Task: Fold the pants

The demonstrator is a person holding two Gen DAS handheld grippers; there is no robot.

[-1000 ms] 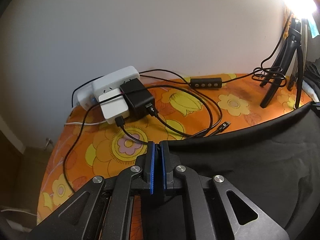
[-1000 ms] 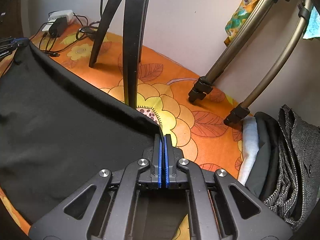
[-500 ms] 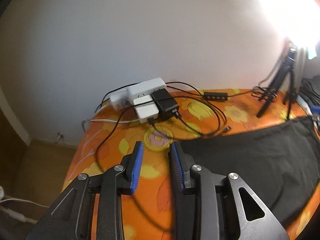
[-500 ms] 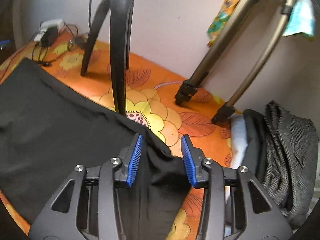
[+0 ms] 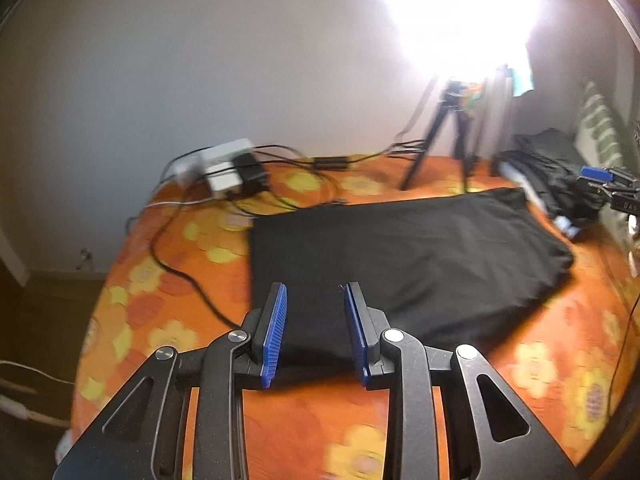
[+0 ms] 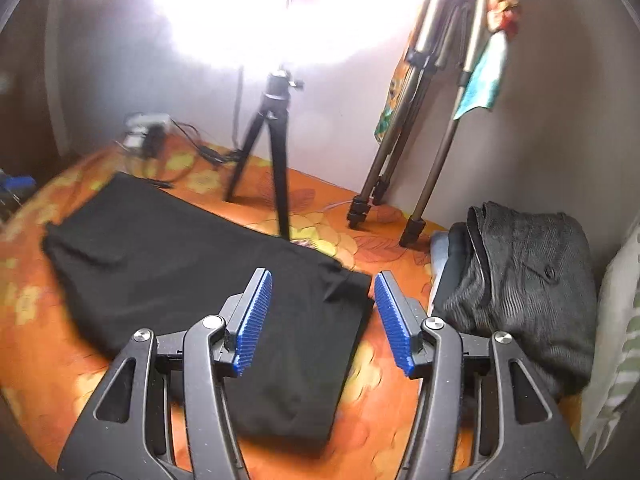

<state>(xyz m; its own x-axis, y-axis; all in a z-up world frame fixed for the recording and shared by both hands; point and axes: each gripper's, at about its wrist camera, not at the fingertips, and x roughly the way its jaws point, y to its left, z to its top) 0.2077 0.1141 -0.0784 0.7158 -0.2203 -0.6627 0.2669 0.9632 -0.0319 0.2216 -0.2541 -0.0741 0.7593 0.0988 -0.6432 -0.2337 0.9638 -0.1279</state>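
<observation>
The black pants (image 5: 400, 264) lie folded in a flat rectangle on the orange flowered sheet (image 5: 320, 420). My left gripper (image 5: 316, 332) hovers over their near left edge, open, its blue pads apart with nothing pressed between them. My right gripper (image 6: 324, 320) hangs above the pants (image 6: 180, 256) near their right corner. Its jaws are opening and the pads touch no cloth. Each gripper shows small at the other view's edge: the right gripper (image 5: 600, 184) and the left gripper (image 6: 16, 184).
A white power strip (image 5: 224, 164) with plugs and cables lies at the far left by the wall. A black tripod (image 6: 276, 152) and a taller stand's legs (image 6: 400, 184) rise behind the pants. A stack of folded clothes (image 6: 520, 280) and a pillow (image 6: 616, 340) sit at the right.
Both grippers were shut on the pants' far edge, then opened, let go and drew back and up. The pants now lie flat in full view.
</observation>
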